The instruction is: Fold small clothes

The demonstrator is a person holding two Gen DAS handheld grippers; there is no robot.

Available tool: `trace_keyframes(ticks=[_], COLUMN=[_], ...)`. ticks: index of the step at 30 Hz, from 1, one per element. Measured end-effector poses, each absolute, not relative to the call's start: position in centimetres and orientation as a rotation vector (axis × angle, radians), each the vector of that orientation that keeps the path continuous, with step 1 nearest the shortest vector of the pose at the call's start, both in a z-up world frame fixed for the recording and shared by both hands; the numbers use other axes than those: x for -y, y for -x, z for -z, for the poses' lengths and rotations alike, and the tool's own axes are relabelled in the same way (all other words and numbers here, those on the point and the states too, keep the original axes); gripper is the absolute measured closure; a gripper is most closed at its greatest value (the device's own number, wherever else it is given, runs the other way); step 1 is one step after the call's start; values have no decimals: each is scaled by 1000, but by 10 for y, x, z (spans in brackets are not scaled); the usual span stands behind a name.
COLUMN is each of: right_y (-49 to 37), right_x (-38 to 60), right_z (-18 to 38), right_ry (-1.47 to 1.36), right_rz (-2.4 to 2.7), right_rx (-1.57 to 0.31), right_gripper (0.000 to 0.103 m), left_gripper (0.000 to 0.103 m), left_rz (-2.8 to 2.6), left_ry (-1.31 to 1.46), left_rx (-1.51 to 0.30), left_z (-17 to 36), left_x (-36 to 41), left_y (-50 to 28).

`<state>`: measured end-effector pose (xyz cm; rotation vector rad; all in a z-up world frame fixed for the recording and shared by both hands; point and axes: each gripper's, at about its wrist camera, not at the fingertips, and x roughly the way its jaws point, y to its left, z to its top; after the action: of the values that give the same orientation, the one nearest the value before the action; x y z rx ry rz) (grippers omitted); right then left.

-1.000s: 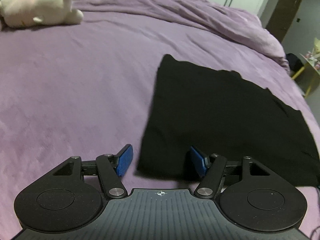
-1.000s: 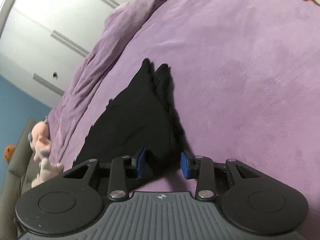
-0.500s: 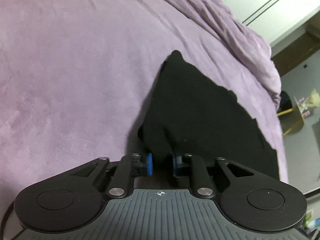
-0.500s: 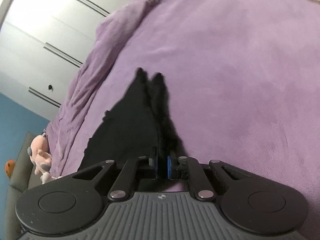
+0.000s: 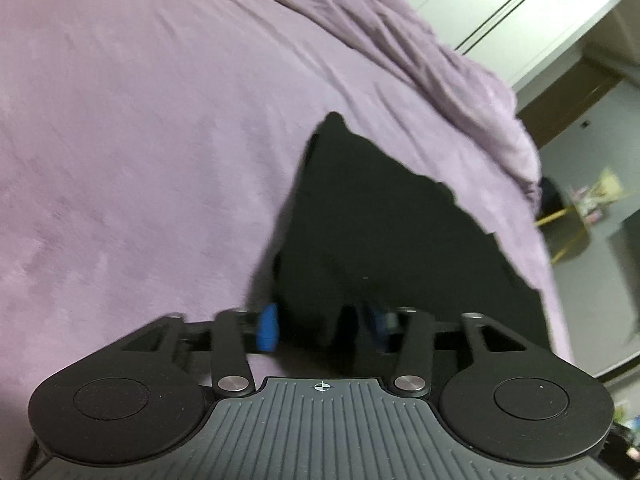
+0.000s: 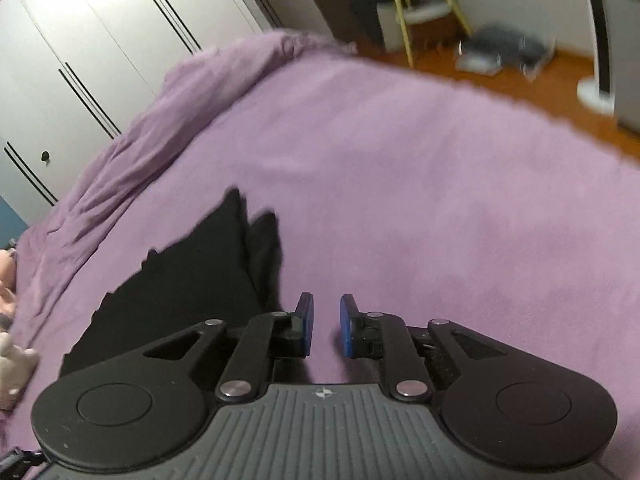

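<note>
Small black soft cloth garment (image 5: 400,240) spread out on the fuzzy purple bed blanket (image 5: 140,140), mostly flat, with its near corner bunched up between the blue pads of the left tool (image 5: 323,326). Pads a fair way apart with cloth filling the gap, so hard to tell whether squeezing it or just sitting around it. Right tool (image 6: 325,326) spread apart with nothing inside, over bare blanket just beside the cloth's edge. Probably very light and floppy: sure to droop and wrinkle when lifted, not to stay stiff. Not breakable, and likely not slippery, more likely to cling a bit to the fuzzy blanket. Best to pinch it at the corners or along an edge, one corner for each tool. Best to lift a little and lay it over gently, pulling it smooth to keep the fold neat.
</note>
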<state>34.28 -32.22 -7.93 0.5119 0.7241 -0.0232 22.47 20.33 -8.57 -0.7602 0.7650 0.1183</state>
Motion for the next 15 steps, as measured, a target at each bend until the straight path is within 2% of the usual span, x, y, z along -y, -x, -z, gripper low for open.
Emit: trace_keyframes(ticks=[4,9,11,14,15], right_y=[-361,-384,-391,-396,-396], right_x=[282,174,133,85,71], right_z=[71,89,98,105,106], right_ry=[-510,-458,-418,-386,-367], right_rz=[-159,-399,-439,-471,-484], right_rx=[-704,-826,-843,-838,-825], right_gripper=[88,88,88,89,89], left_gripper=[39,42,64,81,82], left_rz=[-101,-124,-145,-158,-156], left_ry=[832,942,965,1025,1057], left_rx=[-734,-700,-700,-713,-717], left_z=[90,100,104,112,115], left_x=[-207,-208,-210,-218,-221], left_y=[-231,-253,-260,-268,-269])
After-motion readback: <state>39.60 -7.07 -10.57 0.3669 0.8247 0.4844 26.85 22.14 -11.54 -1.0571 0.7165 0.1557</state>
